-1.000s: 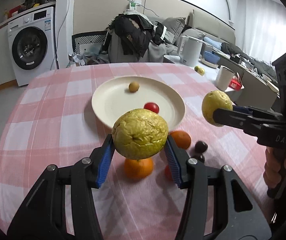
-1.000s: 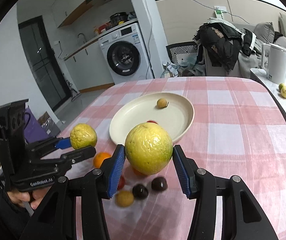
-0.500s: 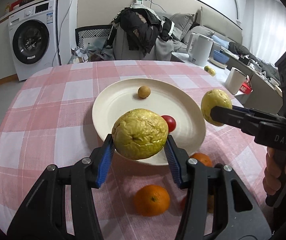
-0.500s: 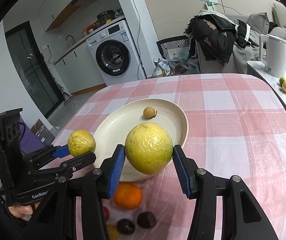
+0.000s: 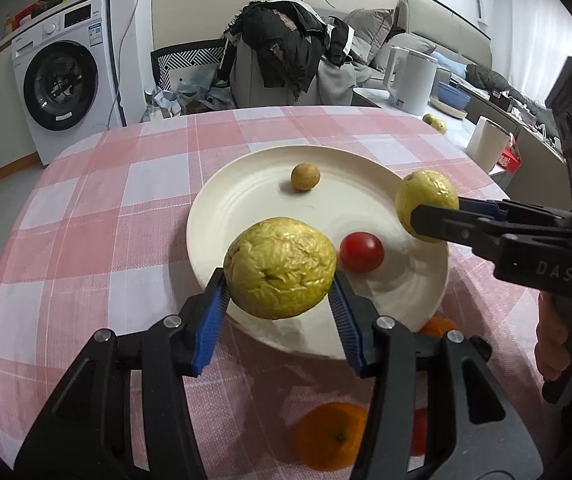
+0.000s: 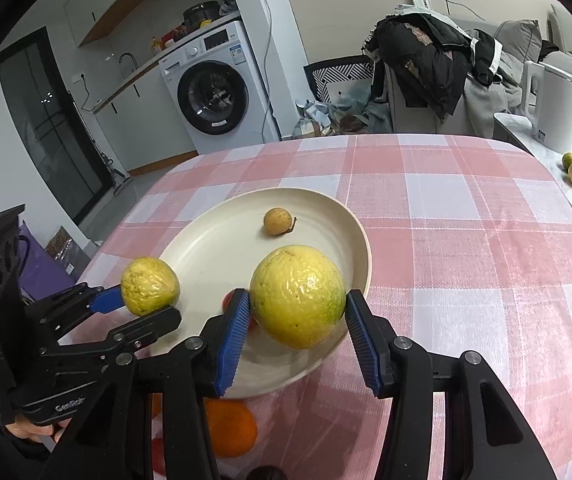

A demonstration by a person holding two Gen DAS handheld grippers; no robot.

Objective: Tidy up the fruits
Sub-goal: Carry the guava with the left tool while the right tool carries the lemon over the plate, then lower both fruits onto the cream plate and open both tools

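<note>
Pink and white checked cloth point(image 5: 97, 216) covers the round table that fills the middle of both views, with a white front-loading washing machine point(image 5: 63, 76) behind it at the upper left. On the cloth lies a round cream plate point(image 5: 245, 200), a little right of centre in the left wrist view. Two small things lie in the plate: a small tan round fruit point(image 5: 305, 176) toward its far side and a small red tomato point(image 5: 362, 251) nearer the right side.

At the lower centre of the left wrist view, the left gripper point(image 5: 279, 300) pinches a wrinkled yellow round fruit point(image 5: 279, 267) between its blue pads, above the near rim of the plate. At the lower centre of the right wrist view, the right gripper point(image 6: 296, 320) pinches a smooth yellow-green round fruit point(image 6: 298, 296) in the same way, over the near right part of the plate. Each gripper also shows from the side in the other camera, with a hand point(image 5: 558, 344) on its handle.

An orange citrus fruit point(image 5: 330, 436) rests on the cloth below the plate, at the bottom of the left wrist view. A second orange one point(image 5: 438, 326) shows only partly beside the plate's near rim.
</note>
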